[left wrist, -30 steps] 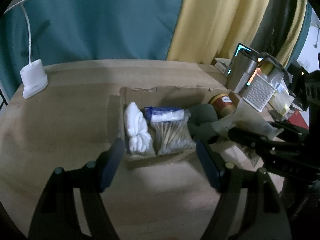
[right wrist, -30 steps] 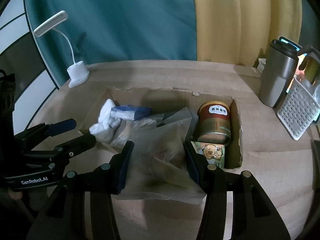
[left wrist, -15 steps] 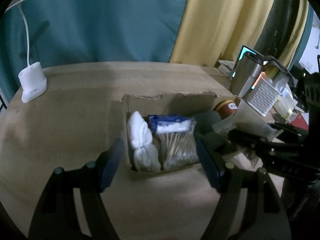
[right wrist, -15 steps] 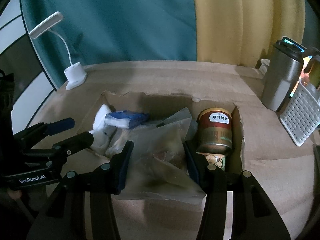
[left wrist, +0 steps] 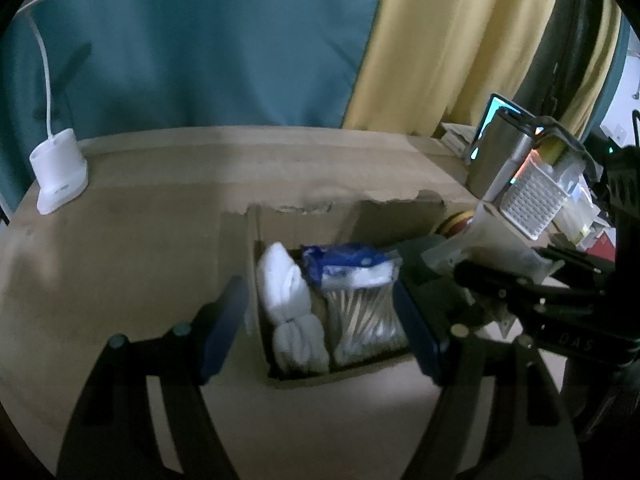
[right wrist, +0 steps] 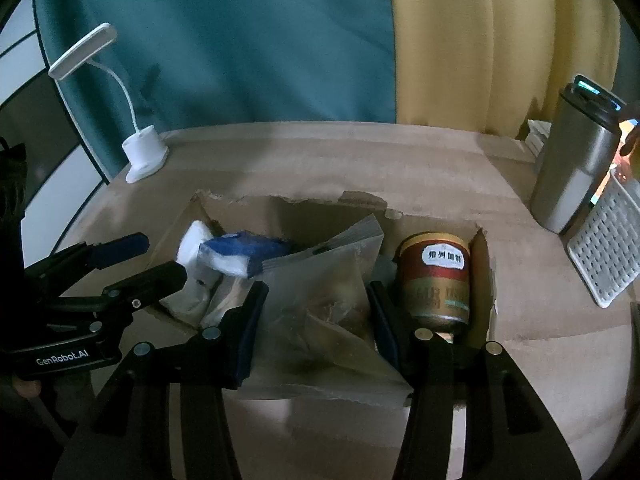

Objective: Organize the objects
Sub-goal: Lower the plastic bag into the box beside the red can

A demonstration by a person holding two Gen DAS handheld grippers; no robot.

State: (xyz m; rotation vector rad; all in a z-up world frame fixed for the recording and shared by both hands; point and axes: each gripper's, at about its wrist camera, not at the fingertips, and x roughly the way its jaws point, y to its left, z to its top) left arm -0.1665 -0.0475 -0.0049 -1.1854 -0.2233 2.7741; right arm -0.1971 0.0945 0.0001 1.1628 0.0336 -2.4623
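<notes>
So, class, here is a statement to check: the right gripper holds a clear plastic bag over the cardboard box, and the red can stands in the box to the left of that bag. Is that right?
One detail is wrong. In the right wrist view the red can stands to the right of the clear plastic bag, not the left. The rest holds: the right gripper is closed on the bag over the cardboard box.

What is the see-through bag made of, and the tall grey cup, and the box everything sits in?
The bag looks like thin, cloudy plastic film: it creases and you can dimly see what is inside. The tall cup looks like brushed steel, with a dull silver sheen and a dark lid, probably plastic. The box looks like brown cardboard: matte, with a ragged torn top edge.
</notes>
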